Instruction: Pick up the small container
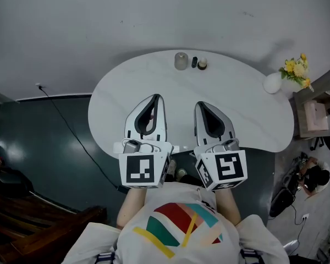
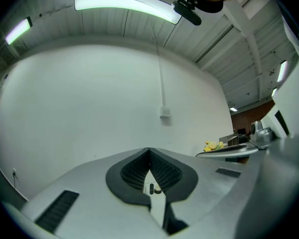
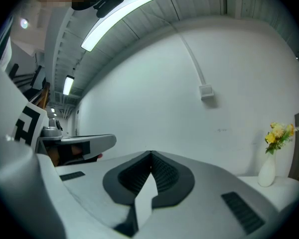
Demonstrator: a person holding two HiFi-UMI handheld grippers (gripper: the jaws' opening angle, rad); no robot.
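Three small things stand in a row at the far edge of the white table [image 1: 242, 114]: a grey cup [image 1: 180, 61], a thin black item [image 1: 194, 62] and a small round container [image 1: 202, 64] with a pale top. My left gripper [image 1: 155, 98] and right gripper [image 1: 199, 104] hover side by side over the near half of the table, pointing at that row and well short of it. Both are shut with nothing between the jaws. In the left gripper view the gripper [image 2: 149, 149] leaves a slit through which the small container [image 2: 157, 190] shows far off. The right gripper [image 3: 150, 153] faces the bare wall.
A white vase [image 1: 273, 83] with yellow flowers stands at the table's right end, also in the right gripper view as a vase [image 3: 267, 171]. A wooden cabinet [image 1: 313, 114] sits just beyond it. A cable [image 1: 71, 131] runs over the dark floor at left.
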